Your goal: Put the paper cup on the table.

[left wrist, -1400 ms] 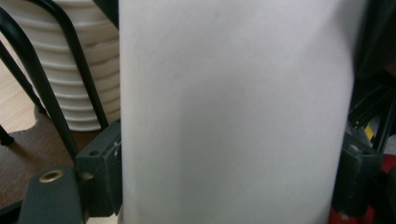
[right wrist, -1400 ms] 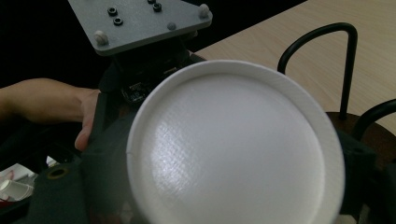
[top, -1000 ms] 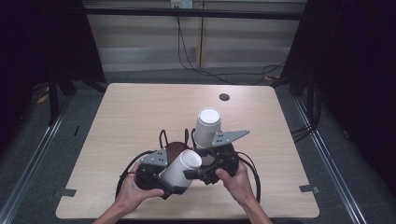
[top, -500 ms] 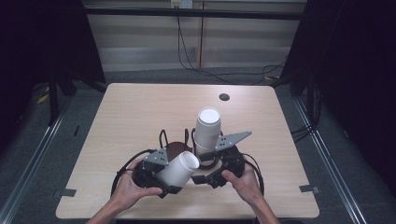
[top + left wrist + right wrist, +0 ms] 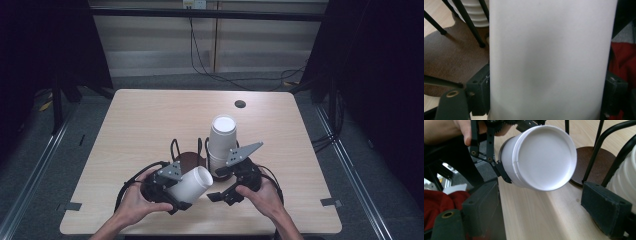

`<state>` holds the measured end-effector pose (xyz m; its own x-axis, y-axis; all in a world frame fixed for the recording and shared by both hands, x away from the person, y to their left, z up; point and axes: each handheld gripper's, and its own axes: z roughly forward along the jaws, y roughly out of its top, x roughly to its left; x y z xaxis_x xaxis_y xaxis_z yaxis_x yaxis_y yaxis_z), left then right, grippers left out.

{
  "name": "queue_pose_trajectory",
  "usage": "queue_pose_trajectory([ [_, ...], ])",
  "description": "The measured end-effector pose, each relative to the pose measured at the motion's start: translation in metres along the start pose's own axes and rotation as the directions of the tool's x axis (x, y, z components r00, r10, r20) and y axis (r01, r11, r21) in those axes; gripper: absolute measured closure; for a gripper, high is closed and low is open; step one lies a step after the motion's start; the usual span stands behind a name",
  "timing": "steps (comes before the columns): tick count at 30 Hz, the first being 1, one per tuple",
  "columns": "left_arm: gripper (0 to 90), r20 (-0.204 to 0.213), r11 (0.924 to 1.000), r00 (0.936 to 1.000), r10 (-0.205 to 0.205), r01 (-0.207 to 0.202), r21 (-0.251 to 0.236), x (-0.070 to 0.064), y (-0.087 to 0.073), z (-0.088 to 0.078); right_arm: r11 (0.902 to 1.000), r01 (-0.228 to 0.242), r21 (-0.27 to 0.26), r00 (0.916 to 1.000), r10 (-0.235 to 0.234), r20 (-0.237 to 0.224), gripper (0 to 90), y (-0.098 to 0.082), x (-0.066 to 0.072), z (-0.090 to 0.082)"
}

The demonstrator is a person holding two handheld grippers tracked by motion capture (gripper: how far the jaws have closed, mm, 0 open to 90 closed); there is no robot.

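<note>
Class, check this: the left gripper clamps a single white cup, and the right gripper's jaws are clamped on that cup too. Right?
Not quite. The left gripper does clamp the white cup, but the right gripper stands open with nothing between its jaws, as the right gripper view shows.

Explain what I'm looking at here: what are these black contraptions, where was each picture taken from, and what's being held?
A person sits at a wooden table, holding handheld tongs in each hand. The high view looks down from above; the other two pictures come from cameras riding on each pair of tongs. The left tongs have just been closing and clamp a single white cup, tilted on its side. The right tongs stand open with nothing between them, facing that cup's base. On the table a stack of white cups stands in a black wire holder with a brown base.
</note>
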<state>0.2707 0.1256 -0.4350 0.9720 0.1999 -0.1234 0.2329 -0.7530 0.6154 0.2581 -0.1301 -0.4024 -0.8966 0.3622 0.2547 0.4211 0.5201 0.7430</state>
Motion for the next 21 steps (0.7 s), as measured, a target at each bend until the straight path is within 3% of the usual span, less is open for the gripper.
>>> queue_pose_trajectory([
  [3, 18.1, -0.01, 0.9991, 0.9998, 0.017, -0.017, 0.04, -0.001, 0.002, 0.002, 0.9993, 0.023, 0.029, 0.9991, -0.024, 0.036, 14.7, 0.001, 0.0, 0.0],
  [6, 18.1, -0.011, 0.9984, 0.9998, 0.018, -0.017, 0.054, -0.001, 0.004, 0.0, 0.997, 0.025, 0.073, 0.9996, -0.026, 0.007, 14.7, 0.0, 0.0, 0.002],
  [10, 18.5, -0.019, 0.9962, 0.9992, 0.034, -0.032, 0.081, -0.001, 0.01, -0.006, 0.9914, 0.047, 0.122, 0.9987, -0.049, 0.012, 14.7, 0.004, 0.004, 0.005],
  [16, 18.5, -0.017, 0.9866, 0.9965, 0.082, -0.079, 0.143, -0.003, 0.021, -0.008, 0.9793, 0.063, 0.192, 0.9974, -0.069, 0.022, 14.7, 0.01, 0.004, 0.005],
  [19, 18.4, -0.021, 0.9718, 0.9911, 0.131, -0.124, 0.201, -0.004, 0.031, -0.009, 0.9711, 0.071, 0.228, 0.9969, -0.077, 0.018, 14.7, 0.011, 0.003, 0.006],
  [20, 18.4, -0.021, 0.9715, 0.9915, 0.129, -0.122, 0.204, -0.005, 0.033, -0.01, 0.9698, 0.076, 0.232, 0.9962, -0.084, 0.023, 14.7, 0.012, 0.003, 0.005],
  [21, 18.4, -0.026, 0.9665, 0.9889, 0.146, -0.137, 0.217, -0.005, 0.038, -0.012, 0.969, 0.074, 0.236, 0.9965, -0.081, 0.021, 14.7, 0.013, 0.003, 0.005],
])
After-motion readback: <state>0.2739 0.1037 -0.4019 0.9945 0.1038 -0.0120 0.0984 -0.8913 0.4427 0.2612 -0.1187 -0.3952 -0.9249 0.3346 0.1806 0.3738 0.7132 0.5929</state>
